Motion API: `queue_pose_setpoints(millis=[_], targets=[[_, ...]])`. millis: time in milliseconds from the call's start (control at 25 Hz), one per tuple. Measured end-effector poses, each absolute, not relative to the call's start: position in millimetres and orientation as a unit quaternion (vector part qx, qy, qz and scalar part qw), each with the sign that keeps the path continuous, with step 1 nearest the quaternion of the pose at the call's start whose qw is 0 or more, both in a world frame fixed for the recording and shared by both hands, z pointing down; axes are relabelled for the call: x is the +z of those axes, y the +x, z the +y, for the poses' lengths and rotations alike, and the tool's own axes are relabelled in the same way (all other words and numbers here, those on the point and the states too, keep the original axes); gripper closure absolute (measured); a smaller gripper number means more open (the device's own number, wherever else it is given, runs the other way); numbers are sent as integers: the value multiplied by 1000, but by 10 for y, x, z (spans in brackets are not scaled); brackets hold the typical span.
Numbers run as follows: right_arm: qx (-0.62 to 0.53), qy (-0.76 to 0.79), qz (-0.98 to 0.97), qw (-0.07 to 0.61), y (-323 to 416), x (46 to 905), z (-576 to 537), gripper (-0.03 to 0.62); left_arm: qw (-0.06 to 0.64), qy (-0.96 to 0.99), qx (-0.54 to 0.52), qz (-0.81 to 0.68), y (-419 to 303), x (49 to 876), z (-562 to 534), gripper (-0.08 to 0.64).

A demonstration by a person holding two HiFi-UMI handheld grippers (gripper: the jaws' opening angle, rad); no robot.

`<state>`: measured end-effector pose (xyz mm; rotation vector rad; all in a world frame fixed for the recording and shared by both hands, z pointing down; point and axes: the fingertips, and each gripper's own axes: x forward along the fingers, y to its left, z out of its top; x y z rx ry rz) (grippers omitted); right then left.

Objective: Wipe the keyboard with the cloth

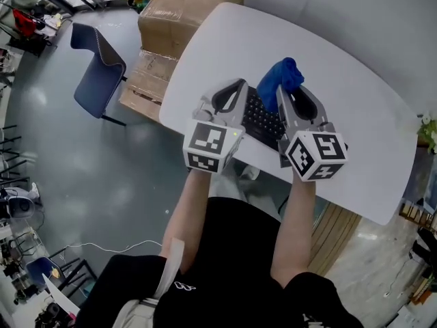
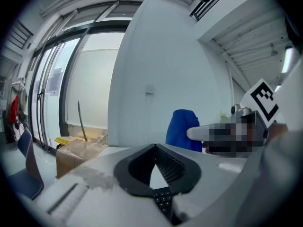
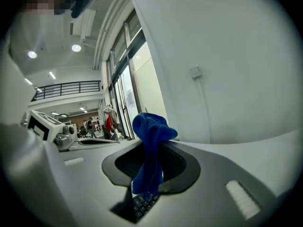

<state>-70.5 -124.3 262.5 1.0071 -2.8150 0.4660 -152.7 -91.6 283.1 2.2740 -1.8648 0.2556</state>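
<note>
A black keyboard point(image 1: 263, 120) lies on the white table point(image 1: 369, 108), close to its near edge, between my two grippers. My right gripper point(image 1: 292, 91) is shut on a blue cloth point(image 1: 280, 79), which bunches up above the jaw tips. In the right gripper view the blue cloth point(image 3: 150, 126) also hangs down inside the jaws over the keyboard point(image 3: 142, 203). My left gripper point(image 1: 239, 85) is shut with nothing in it, over the keyboard's left part. In the left gripper view, keys point(image 2: 163, 200) show below the closed jaws and the cloth point(image 2: 182, 126) stands to the right.
Cardboard boxes point(image 1: 174, 19) are stacked against the table's far-left side, and a blue chair point(image 1: 99, 70) stands on the floor to their left. A small plant point(image 1: 429, 130) sits at the table's right end. A white wall rises behind the table.
</note>
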Motion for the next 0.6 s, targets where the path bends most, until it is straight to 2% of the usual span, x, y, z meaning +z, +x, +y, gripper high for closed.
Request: queue_pose_setpoints(millis=[600], targets=[[232, 288, -921, 125, -1225, 3489, -1453, 503, 179, 752, 120, -623, -1768, 3625, -1191, 561]])
